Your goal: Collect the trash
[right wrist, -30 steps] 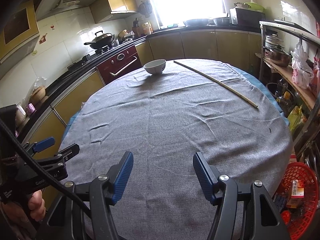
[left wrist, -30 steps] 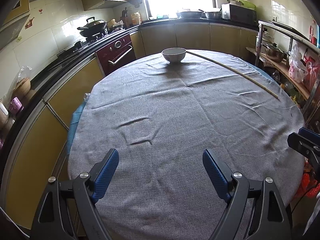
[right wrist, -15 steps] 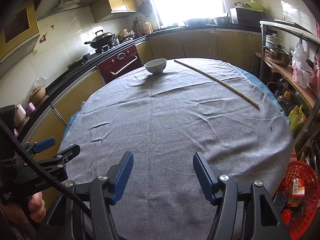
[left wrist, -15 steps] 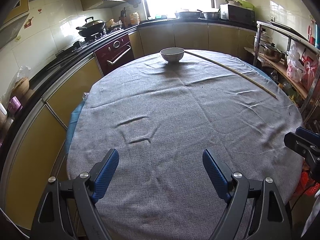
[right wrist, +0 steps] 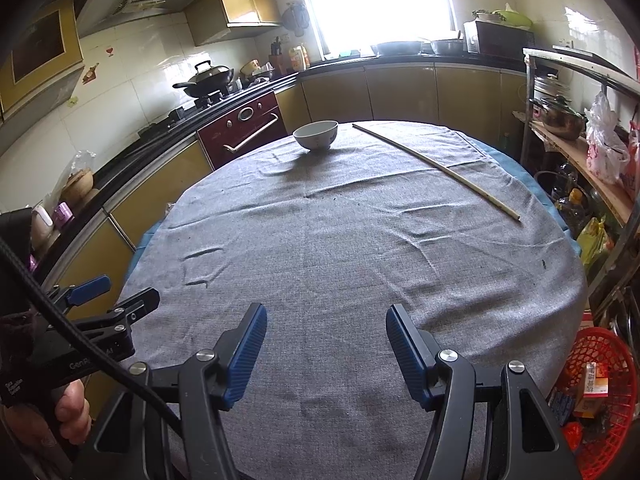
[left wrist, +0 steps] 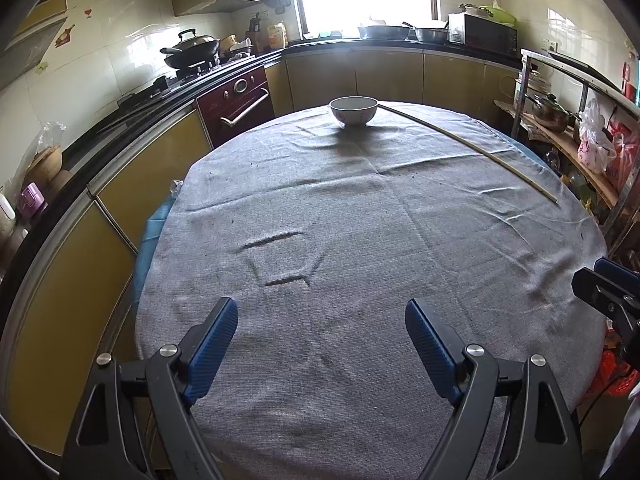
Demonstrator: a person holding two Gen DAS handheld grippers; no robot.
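1. Grey cloth [left wrist: 360,240] is covering the round table, wrinkled in the middle, with small dark specks [left wrist: 412,176] scattered on it.
2. Left gripper [left wrist: 321,328] is hovering over the near edge of the cloth, jaws standing wide apart, nothing between the blue pads [left wrist: 214,340].
3. Right gripper [right wrist: 326,340] is hanging over the same near edge, jaws parted a bit narrower than the left's, also gripping nothing.
4. In the right wrist view, the left gripper is showing at the lower left, with a hand [right wrist: 72,408] gripping its handle and a black cable crossing in front.
5. White bowl [left wrist: 353,111] is sitting upright at the far side of the table.
6. Thin bamboo stick [left wrist: 472,148] is lying flat on the cloth, running from just beside the bowl toward the right edge.
7. Red basket [right wrist: 596,376] is sitting on the floor off the table's right side, well apart from both grippers, holding packets and wrappers; this is where the trash is sitting.
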